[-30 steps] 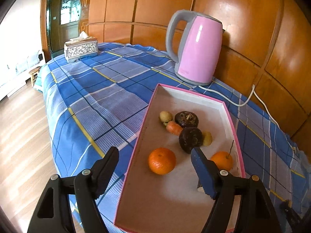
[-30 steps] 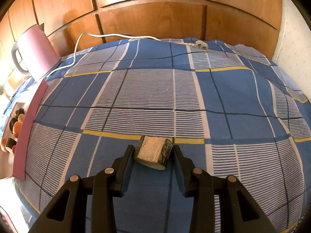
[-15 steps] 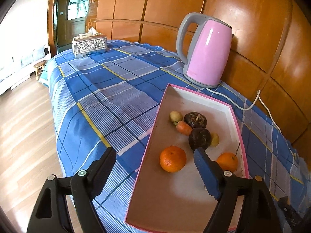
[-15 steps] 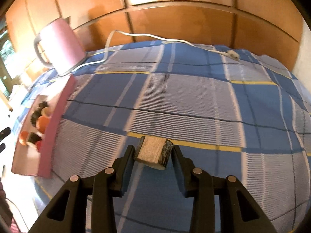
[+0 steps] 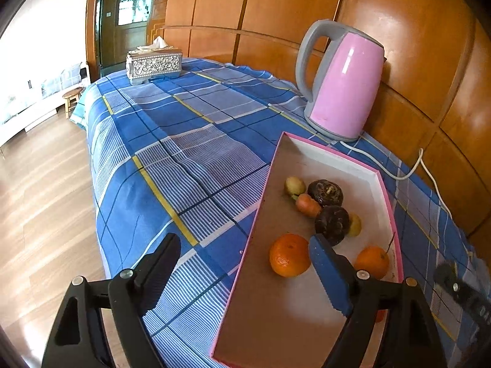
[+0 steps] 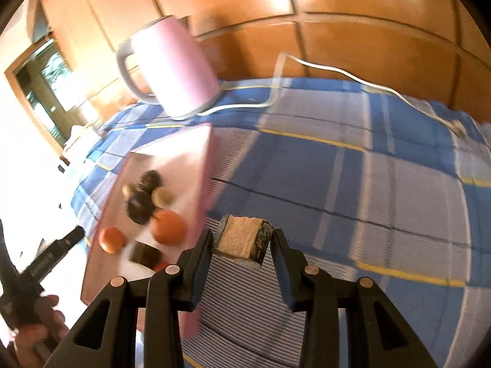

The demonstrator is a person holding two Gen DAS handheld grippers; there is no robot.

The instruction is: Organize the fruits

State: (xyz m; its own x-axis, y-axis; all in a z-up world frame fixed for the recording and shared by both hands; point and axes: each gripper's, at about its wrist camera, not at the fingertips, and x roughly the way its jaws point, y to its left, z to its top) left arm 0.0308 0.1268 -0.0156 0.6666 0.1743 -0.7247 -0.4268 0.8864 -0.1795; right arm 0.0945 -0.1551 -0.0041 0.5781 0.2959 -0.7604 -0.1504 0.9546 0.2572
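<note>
My right tool [image 6: 242, 242] is clamped on a short, cut chunk of fruit [image 6: 244, 240] with a pale fibrous face and dark rind, held above the blue plaid cloth [image 6: 383, 184] just beside the pink-rimmed tray [image 6: 201, 184]. That view is blurred.

My left tool [image 5: 242, 263] has just been spreading its jaws; they stand wide apart with nothing between them, one finger over the cloth, the other over the tray [image 5: 385, 190].

In the tray lie two oranges [image 5: 289, 255], two dark round fruits [image 5: 325, 192], a small carrot-like piece [image 5: 307, 205] and two small yellowish fruits [image 5: 295, 185], clustered toward the far half.

A pink kettle [image 5: 343, 82] stands behind the tray by the wooden wall, its white cord [image 5: 396, 174] trailing alongside. A tissue box [image 5: 153, 64] sits at the far end of the worktop.
</note>
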